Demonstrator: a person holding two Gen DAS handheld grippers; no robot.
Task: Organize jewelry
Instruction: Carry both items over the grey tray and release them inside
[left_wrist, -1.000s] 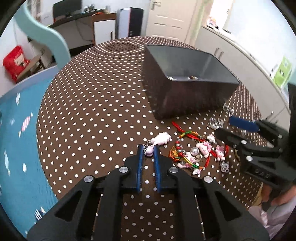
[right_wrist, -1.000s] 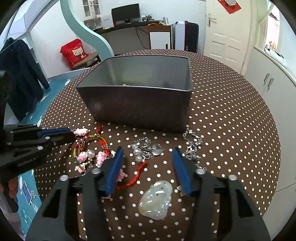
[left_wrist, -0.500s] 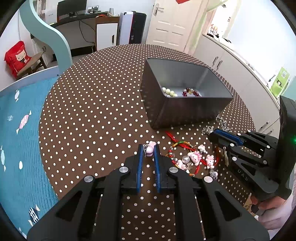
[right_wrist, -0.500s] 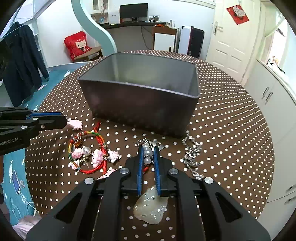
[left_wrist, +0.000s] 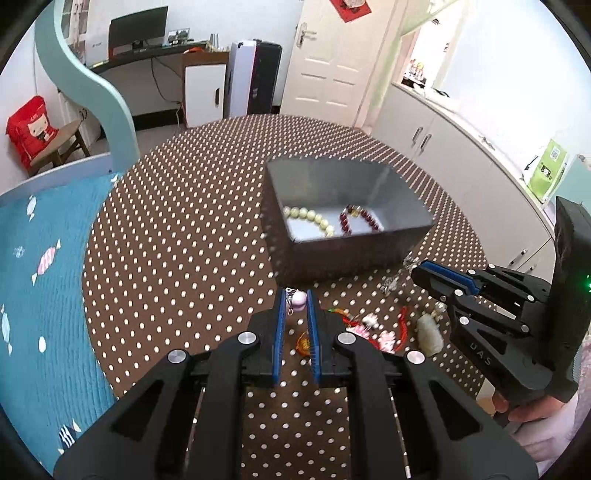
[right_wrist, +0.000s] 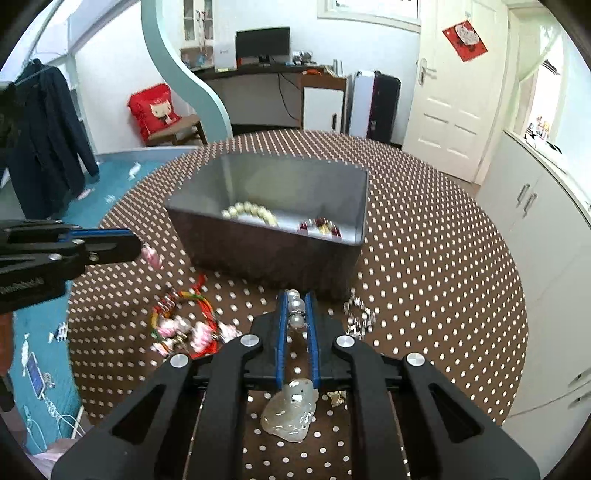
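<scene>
My left gripper (left_wrist: 296, 295) is shut on a small pink charm (left_wrist: 297, 301) and holds it above the table, just in front of the grey box (left_wrist: 354, 254). In the right wrist view the same charm (right_wrist: 152, 256) hangs at the left gripper's tip. My right gripper (right_wrist: 296, 297) is shut on a silver bead chain (right_wrist: 296, 312), lifted near the grey box (right_wrist: 266, 251). The box holds a pale bead bracelet (left_wrist: 314, 218) and a red bead bracelet (left_wrist: 360, 218).
Red-cord bracelets with pink charms (right_wrist: 184, 325) lie on the polka-dot table (right_wrist: 424, 266). A pale jade pendant (right_wrist: 291, 410) lies under my right gripper. A silver chain (right_wrist: 358, 314) lies to the right of it. A blue bed (left_wrist: 44, 266) is at the left.
Both grippers have risen with their pieces off the table. One second ago the right gripper was open; it then shut on the bead chain. The box's inside now shows more.
</scene>
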